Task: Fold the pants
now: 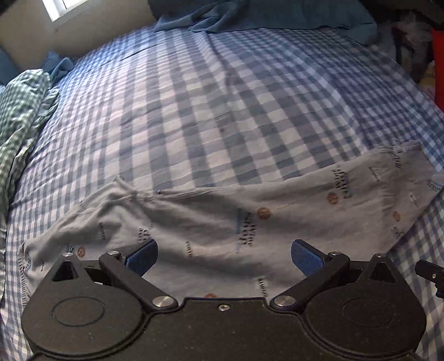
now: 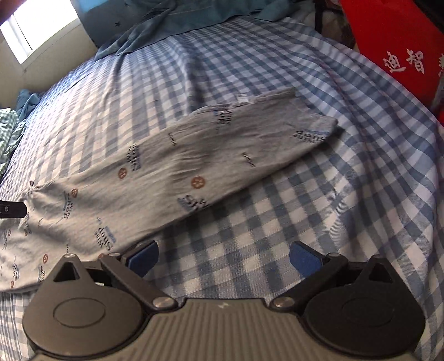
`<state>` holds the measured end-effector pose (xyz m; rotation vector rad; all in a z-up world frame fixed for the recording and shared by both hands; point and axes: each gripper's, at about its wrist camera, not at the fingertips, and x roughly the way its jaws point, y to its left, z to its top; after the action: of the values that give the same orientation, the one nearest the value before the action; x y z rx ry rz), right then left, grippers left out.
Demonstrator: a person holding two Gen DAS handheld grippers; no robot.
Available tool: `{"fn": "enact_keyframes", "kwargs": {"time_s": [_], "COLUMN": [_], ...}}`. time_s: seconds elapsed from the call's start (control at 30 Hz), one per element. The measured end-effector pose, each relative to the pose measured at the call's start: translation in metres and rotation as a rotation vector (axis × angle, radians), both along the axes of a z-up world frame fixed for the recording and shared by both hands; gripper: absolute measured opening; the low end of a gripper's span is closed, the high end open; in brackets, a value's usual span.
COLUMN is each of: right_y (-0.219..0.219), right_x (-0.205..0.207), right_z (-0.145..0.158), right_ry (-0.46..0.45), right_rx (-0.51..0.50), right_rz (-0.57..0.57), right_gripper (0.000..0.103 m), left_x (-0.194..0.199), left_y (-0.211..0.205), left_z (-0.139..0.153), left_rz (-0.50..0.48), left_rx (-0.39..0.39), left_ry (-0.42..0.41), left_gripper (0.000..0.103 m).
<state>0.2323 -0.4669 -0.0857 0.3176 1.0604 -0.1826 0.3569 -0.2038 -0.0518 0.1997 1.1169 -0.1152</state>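
Left wrist view: the left gripper [image 1: 224,257] hangs over the pants [image 1: 222,216], jaws spread wide, blue pads [image 1: 143,257] bare, nothing between them. The pants are grey with printed lettering and lie flat on the checked sheet [image 1: 194,111], long axis running across the picture from lower left to upper right. The cloth appears already doubled lengthwise, one leg over the other; that is a judgement from the single long outline. The garment passes directly beneath this gripper, about at its mid-length. A blue blanket [image 1: 249,14] is heaped at the far end of the bed.

Right wrist view: the right gripper [image 2: 223,257] is likewise released, pads [image 2: 304,259] apart and empty. It stands over bare sheet [image 2: 319,208], just off the near edge of the pants [image 2: 194,161]. From here the garment lies ahead and to the left, long axis slanting from lower left to upper right. A red bag [image 2: 394,41] stands beyond the bed.

Assessment: the left hand is nearer the cloth. The next fold likely brings one end over the other along that axis, each gripper taking a corner of the same end.
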Motion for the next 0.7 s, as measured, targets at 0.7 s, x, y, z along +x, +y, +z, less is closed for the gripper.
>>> {"fn": "enact_keyframes", "kwargs": {"time_s": [0.7], "right_y": [-0.102], "right_x": [0.036], "right_z": [-0.003], "right_ry": [0.073], "right_rx": [-0.036], "right_rz": [-0.045], "right_gripper": [0.103], "left_x": [0.068], "left_y": [-0.163], "left_z": [-0.010], "left_rz": [-0.140], "left_rx": [0.054], "left_ry": [0.105], "left_gripper": [0.102]}}
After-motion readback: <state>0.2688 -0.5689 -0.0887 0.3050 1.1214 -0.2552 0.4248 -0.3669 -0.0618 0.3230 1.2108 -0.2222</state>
